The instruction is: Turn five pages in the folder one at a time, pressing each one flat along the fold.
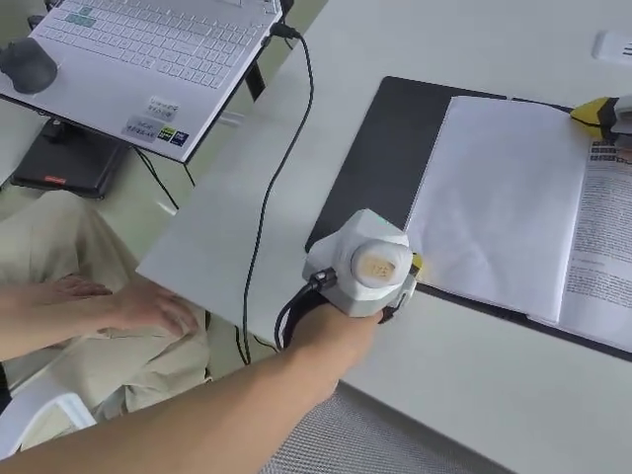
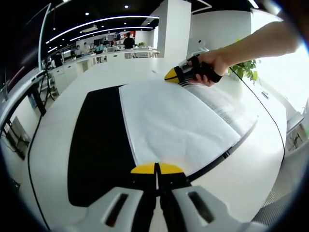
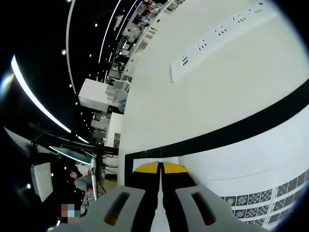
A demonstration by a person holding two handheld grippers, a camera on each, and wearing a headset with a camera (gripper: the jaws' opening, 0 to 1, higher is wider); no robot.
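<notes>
The folder lies open on the white table, its black cover (image 1: 370, 158) spread to the left. A blank white page (image 1: 494, 197) lies flat beside a printed page (image 1: 602, 237). My left gripper (image 1: 415, 267) is shut, its yellow tips resting at the blank page's near left corner. In the left gripper view those tips (image 2: 156, 168) meet at the edge of the blank page (image 2: 174, 121). My right gripper (image 1: 592, 117) is shut at the far end of the fold; the left gripper view shows it (image 2: 170, 76) held in a hand. Its tips (image 3: 160, 167) sit by the black cover (image 3: 217, 135).
A white laptop (image 1: 148, 49) on a stand sits off the table's left edge, with a black cable (image 1: 276, 178) crossing the table and a mouse (image 1: 28, 61) beside it. A person's hand (image 1: 128, 306) rests on a lap at the left. A white socket strip (image 3: 217, 43) lies beyond the folder.
</notes>
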